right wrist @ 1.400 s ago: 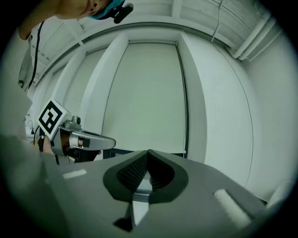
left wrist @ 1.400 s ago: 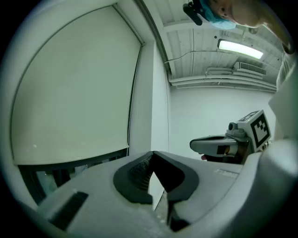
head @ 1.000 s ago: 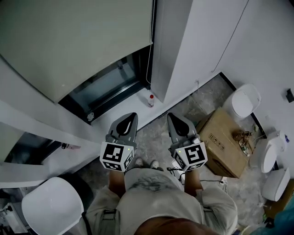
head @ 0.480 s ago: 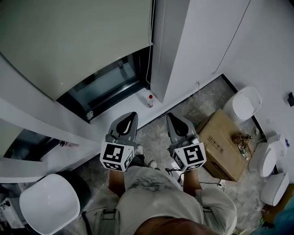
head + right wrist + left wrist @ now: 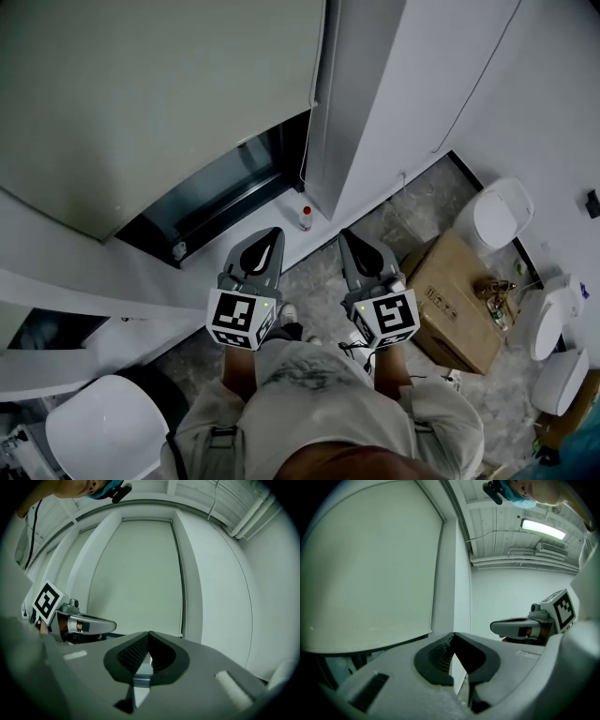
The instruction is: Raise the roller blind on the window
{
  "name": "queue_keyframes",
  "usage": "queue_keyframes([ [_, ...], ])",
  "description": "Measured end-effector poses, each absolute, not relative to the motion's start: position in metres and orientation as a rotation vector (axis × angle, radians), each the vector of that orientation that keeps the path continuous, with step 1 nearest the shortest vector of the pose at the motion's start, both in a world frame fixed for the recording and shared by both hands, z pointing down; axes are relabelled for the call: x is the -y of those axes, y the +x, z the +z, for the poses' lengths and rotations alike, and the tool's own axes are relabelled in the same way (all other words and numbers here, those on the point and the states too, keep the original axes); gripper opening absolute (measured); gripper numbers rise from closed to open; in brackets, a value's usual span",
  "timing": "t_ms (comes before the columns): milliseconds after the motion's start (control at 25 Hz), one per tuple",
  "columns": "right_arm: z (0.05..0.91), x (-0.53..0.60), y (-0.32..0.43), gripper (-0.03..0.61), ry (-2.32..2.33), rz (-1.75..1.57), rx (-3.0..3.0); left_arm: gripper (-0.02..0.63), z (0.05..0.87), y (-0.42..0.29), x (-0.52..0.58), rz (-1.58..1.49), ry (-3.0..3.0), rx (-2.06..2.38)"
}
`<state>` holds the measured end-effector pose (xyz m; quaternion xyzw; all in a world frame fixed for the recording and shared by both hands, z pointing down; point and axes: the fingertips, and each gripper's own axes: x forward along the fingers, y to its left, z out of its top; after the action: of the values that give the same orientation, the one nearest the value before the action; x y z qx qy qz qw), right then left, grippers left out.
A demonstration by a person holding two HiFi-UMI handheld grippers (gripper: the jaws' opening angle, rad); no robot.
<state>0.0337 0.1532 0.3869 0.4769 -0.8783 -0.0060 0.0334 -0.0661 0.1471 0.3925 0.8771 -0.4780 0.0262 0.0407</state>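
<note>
You stand facing the window with the roller blind (image 5: 159, 103) drawn most of the way down. Only a dark strip of window glass (image 5: 225, 187) shows beneath its bottom rail.

Your left hand-held gripper (image 5: 270, 234) and right hand-held gripper (image 5: 349, 239) are held level, side by side and pointing at the window. Each one's jaws are pressed together with nothing between them.

The next move turns on the pull cord (image 5: 304, 155), which hangs at the blind's right edge, against the white wall column (image 5: 356, 103). Its long axis runs straight up and down. It lies ahead of both tools, well apart from either tip.

In the left gripper view the cord falls a little left of the jaws. In the right gripper view it falls a little right of them. The head view sets it over the gap between the two tips, perhaps slightly nearer the left one, though neither is clearly closer.

The blind spreads up and to the left of both hand-held grippers, with most of its cloth above jaw height. To take the cord, one pair of jaws would likely have to open first and close across the vertical line.

A small bottle (image 5: 305, 217) stands on the pale ledge below the cord's lower end.
</note>
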Motion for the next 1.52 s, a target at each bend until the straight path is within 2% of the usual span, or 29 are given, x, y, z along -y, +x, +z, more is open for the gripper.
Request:
queue_keyframes([
  [680,0.389,-0.064,0.011,0.011,1.638,-0.009,2.546,0.003,0.388,-0.086,-0.047,0.067,2.786,1.249],
  [1520,0.389,0.033,0.057,0.011,1.561,-0.023,2.602,0.003,0.391,-0.049,0.048,0.12,2.722,1.376],
])
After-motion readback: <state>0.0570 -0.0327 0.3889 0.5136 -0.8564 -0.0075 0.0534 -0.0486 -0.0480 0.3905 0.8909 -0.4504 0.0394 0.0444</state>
